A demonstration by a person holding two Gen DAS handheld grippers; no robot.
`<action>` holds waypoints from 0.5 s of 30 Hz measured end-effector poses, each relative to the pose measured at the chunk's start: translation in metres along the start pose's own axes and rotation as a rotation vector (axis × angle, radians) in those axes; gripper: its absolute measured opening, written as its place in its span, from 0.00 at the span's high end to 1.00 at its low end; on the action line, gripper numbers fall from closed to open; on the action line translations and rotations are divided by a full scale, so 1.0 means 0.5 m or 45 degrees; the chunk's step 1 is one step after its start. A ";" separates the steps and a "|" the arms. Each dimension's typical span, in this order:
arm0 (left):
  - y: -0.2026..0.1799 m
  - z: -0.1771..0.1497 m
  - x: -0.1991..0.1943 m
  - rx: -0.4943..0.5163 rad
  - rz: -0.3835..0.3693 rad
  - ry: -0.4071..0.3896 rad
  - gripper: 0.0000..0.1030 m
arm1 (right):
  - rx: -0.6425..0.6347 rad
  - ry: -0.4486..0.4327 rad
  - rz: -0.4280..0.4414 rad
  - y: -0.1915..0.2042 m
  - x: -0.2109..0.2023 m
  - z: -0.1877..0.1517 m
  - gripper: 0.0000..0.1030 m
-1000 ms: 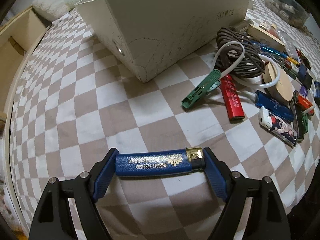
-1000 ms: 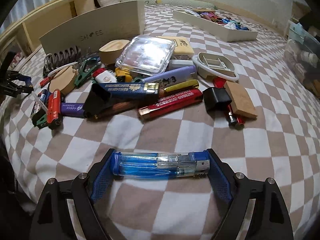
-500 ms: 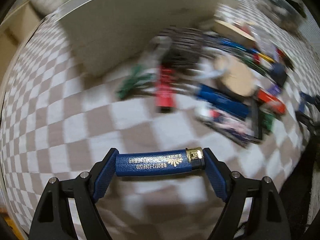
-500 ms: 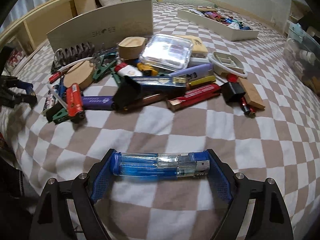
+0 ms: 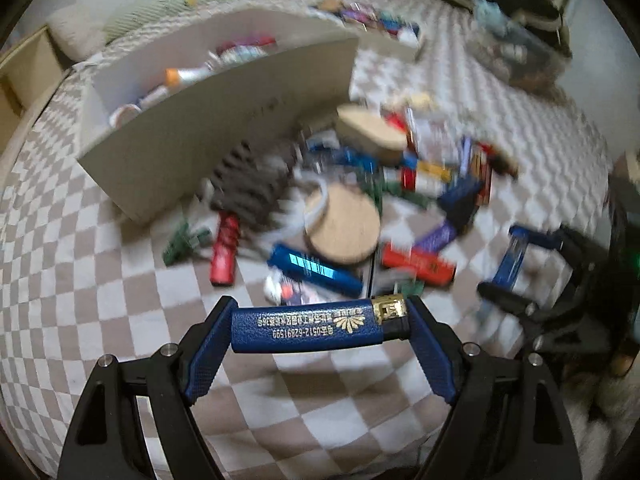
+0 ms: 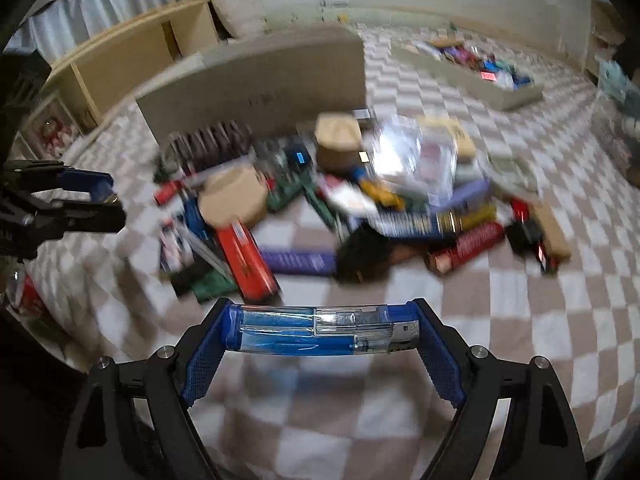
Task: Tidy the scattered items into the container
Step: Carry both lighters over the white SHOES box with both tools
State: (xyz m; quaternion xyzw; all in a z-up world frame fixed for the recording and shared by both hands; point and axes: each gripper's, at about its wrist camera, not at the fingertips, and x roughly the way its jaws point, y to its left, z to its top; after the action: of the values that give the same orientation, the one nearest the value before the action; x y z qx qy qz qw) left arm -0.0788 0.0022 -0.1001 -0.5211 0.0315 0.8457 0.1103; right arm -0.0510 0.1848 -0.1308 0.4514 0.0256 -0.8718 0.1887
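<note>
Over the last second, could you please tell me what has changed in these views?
Both hand-held grippers rose: the left view now looks over the white box wall at items inside, and the pile looks farther off. Nothing was grasped or released. The left gripper still holds the dark blue lighter, the right the clear blue lighter.

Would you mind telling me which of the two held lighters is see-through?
The lighter in the right gripper: its clear blue body shows its inside. The left gripper holds an opaque dark blue lighter with gold print and a gold cap.
</note>
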 end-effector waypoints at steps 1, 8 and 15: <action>0.001 0.010 -0.012 -0.005 0.008 -0.032 0.19 | -0.004 -0.019 0.000 0.004 -0.005 0.012 0.15; 0.047 0.106 -0.067 -0.118 0.013 -0.205 0.19 | -0.013 -0.163 0.004 0.020 -0.032 0.114 0.15; 0.059 0.156 -0.091 -0.129 0.076 -0.286 0.19 | -0.027 -0.224 -0.012 0.005 -0.047 0.198 0.15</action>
State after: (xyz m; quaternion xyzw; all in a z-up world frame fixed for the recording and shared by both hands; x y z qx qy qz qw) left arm -0.1340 -0.0204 -0.0262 -0.4267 -0.0084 0.9023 0.0615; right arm -0.1150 0.1684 -0.0533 0.3710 0.0201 -0.9086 0.1909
